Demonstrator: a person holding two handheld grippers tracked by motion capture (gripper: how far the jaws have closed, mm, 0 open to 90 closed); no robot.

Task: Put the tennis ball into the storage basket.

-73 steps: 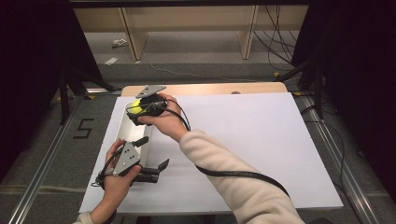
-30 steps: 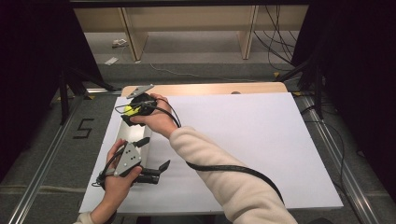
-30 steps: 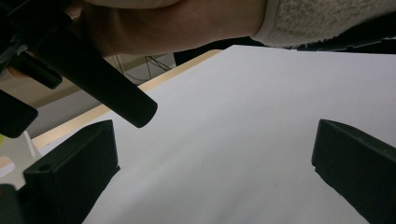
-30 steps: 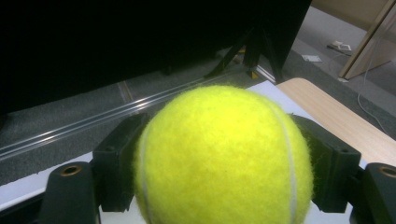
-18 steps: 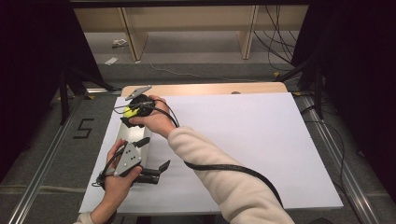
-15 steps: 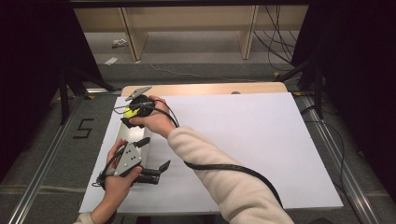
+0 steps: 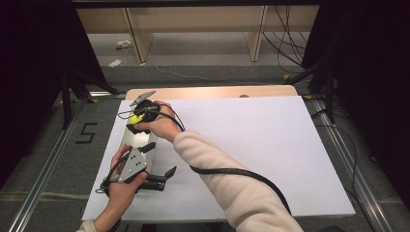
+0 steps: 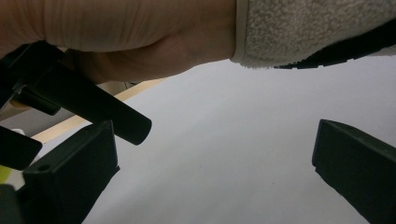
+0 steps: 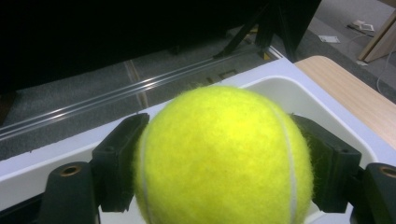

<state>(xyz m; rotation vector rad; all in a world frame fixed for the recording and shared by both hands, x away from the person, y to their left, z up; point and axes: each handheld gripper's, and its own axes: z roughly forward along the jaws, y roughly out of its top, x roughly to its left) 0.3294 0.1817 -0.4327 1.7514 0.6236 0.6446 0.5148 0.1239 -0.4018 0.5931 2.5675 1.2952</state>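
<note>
A yellow tennis ball [image 9: 224, 158] sits clamped between the two black jaws of my right gripper [image 9: 219, 163]. In the high view that gripper [image 7: 137, 117] holds the ball [image 7: 134, 117] over the far end of a white tray [image 7: 126, 140] at the table's left edge. The tray's rim [image 9: 280, 84] and pale inside lie just below the ball. My left gripper [image 7: 159, 159] rests near the front left, beside the tray, jaws pointing right. Its jaws stand wide apart over bare white table [image 8: 210, 177], open with nothing between them.
The right forearm in a cream sleeve [image 7: 227, 188] crosses the table from bottom right, with its black cable [image 7: 241, 171] trailing beside it. A strip of wooden tabletop [image 7: 212, 92] shows behind the white sheet [image 7: 270, 145]. Metal floor rails [image 7: 43, 164] run along the left.
The right gripper with the ball has drifted slightly left and down over the tray's far end. The left gripper has stayed in place.
</note>
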